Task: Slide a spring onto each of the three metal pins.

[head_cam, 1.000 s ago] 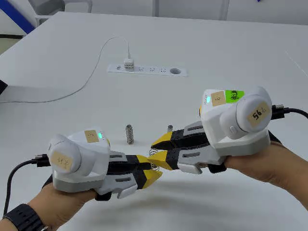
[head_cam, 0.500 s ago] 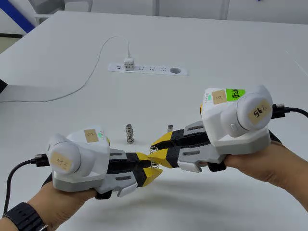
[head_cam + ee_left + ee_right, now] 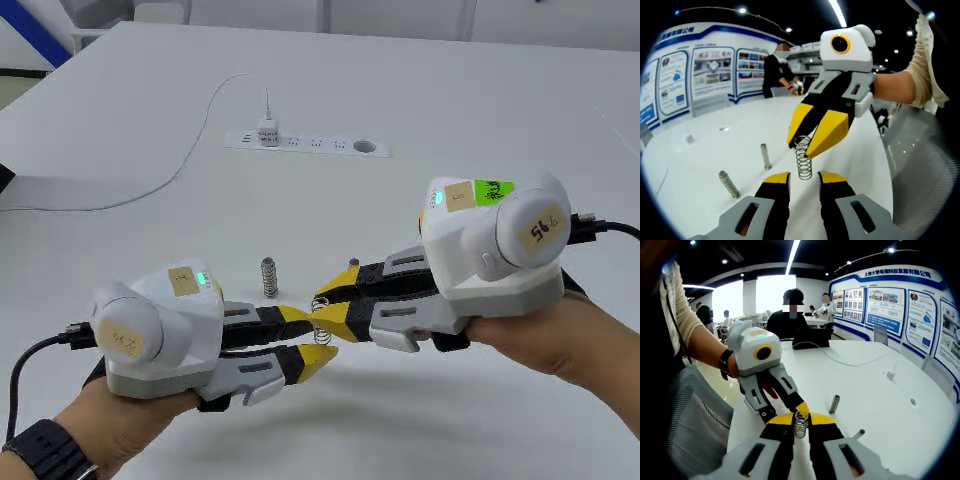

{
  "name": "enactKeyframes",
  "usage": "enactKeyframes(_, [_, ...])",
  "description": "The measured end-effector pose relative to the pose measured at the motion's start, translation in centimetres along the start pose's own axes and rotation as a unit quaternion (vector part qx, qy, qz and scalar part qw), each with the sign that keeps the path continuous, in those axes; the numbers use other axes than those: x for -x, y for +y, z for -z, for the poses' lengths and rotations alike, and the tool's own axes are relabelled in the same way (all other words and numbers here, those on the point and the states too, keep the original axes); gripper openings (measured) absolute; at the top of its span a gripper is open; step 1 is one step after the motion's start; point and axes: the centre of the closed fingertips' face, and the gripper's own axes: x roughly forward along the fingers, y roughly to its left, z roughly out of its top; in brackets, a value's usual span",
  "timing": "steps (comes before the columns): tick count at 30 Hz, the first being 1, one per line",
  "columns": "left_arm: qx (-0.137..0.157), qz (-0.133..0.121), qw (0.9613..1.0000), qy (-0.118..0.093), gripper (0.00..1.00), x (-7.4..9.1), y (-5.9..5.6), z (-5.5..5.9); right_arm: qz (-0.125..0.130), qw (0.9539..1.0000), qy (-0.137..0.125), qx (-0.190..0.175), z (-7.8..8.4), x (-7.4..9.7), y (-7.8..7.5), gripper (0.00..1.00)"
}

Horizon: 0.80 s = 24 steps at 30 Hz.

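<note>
A loose spring hangs over the white table with my right gripper shut on its upper end. In the right gripper view the spring stands between that gripper's yellow tips. My left gripper is open, its jaws spread on either side of the spring's lower end without pinching it. Behind them stands one pin wearing a spring, and to its right a bare metal pin. The left gripper view has the bare pin and the sprung pin.
A white power strip with a plugged-in charger lies further back, and its cable trails off to the left. People sit at a table in the background of the right gripper view.
My left gripper's jaws have spread apart and let go of the spring, which stays in the right gripper. Both grippers have shifted only slightly.
</note>
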Motion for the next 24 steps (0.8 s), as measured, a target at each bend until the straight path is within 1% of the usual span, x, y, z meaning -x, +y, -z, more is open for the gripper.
enactKeyframes(6, [0.001, -0.009, 1.0, 0.002, 0.28, 0.5, 0.5, 0.5, 0.011, 0.9999, -0.005, -0.002, -0.2, 0.3, -0.8, 0.11])
enactKeyframes(9, [0.001, -0.014, 0.9999, 0.0, 0.33, 0.7, 0.7, 0.5, 0.016, 0.9998, -0.007, -0.004, -0.3, 0.5, -1.2, 0.11])
enactKeyframes(12, [0.003, -0.018, 0.9998, -0.002, 0.35, 1.0, 0.9, 0.6, 0.023, 0.9997, -0.01, -0.006, -0.3, 0.7, -1.6, 0.11])
enactKeyframes(18, [0.008, -0.024, 0.9997, -0.006, 0.41, 1.3, 1.1, 0.6, 0.035, 0.9992, -0.015, -0.009, -0.6, 1.1, -2.3, 0.11])
enactKeyframes(24, [0.012, -0.029, 0.9995, -0.004, 0.46, 1.6, 1.2, 1.0, 0.054, 0.9982, -0.022, -0.011, -0.9, 1.8, -3.6, 0.11])
